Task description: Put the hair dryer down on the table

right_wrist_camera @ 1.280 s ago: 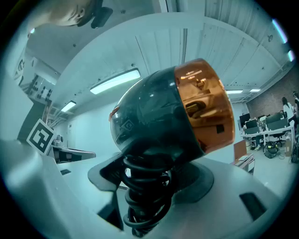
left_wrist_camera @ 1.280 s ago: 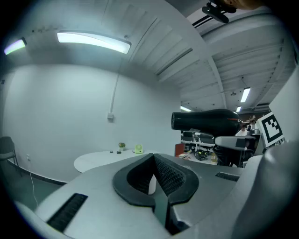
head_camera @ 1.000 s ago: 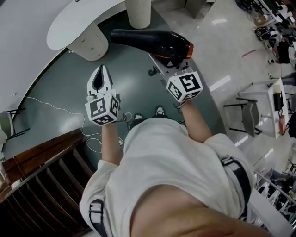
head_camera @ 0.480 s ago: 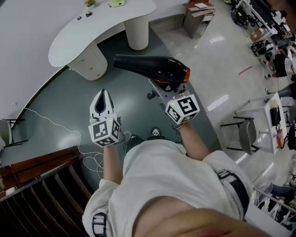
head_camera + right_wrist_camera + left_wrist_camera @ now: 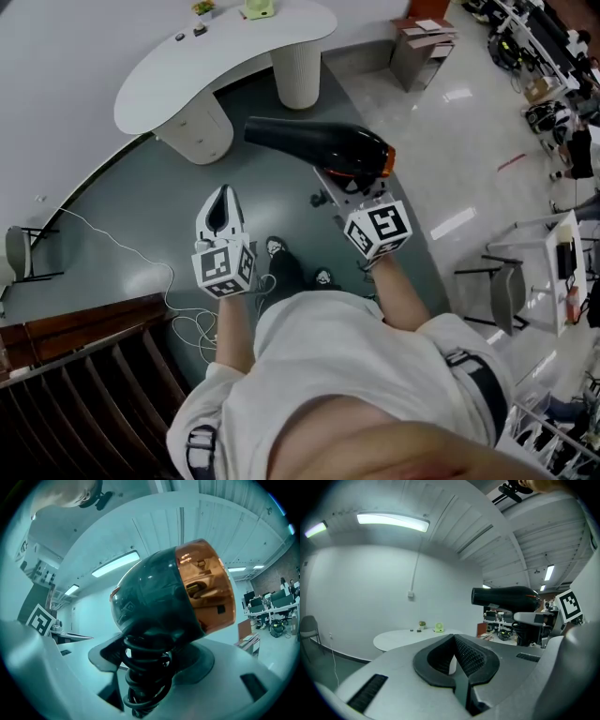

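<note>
White curved table [image 5: 169, 70] on grey-green floor [image 5: 122, 225], hair dryer [image 5: 319, 148] well apart

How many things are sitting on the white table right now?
4: a green gadget and a small plant at the far edge, and two small dark bits beside the plant. Anything tinier may escape the cameras.
</note>
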Tool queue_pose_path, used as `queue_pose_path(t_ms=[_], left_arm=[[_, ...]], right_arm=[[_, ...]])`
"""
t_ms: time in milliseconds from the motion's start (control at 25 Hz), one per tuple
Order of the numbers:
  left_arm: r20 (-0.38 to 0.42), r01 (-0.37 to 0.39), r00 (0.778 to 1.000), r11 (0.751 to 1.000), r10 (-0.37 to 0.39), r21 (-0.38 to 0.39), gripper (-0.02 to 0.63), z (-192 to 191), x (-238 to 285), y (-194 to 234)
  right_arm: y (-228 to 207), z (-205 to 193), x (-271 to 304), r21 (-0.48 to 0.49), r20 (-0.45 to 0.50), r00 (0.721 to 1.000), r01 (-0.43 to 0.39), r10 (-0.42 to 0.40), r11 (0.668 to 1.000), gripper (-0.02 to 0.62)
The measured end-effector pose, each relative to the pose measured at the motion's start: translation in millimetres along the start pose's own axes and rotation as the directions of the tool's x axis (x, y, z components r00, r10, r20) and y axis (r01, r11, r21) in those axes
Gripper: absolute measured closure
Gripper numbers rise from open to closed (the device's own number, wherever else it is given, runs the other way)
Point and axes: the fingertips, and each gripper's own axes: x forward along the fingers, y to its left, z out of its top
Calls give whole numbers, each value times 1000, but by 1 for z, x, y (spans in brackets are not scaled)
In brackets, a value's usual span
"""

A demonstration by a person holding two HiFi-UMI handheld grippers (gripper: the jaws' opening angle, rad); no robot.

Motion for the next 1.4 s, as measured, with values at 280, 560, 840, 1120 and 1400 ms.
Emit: queue_pose_path(t_ms=[280,560,840,1120,1400], left_arm=[[6,13,1000,1000,-12,-22,588,3,49,45],[21,46,999,999,-45,-21,588,16,107,98],[11,74,997,997,-74,-35,588,23,143,149],[-5,98,995,994,-98,-54,588,15,166,196],[-19,101,994,992,-103,-79,588,10,189,216]], right_arm=[[-3,-9,60,-16,-35,999,10,-11,1000,304],[-7,-4,133,-37,-23,999,31,-32,999,304],[2,-7,195,-51,-47,997,56,-58,997,304],[17,-20,241,-52,-71,995,73,-77,996,304],[15,-30,275,-46,-103,992,65,-69,997,304]])
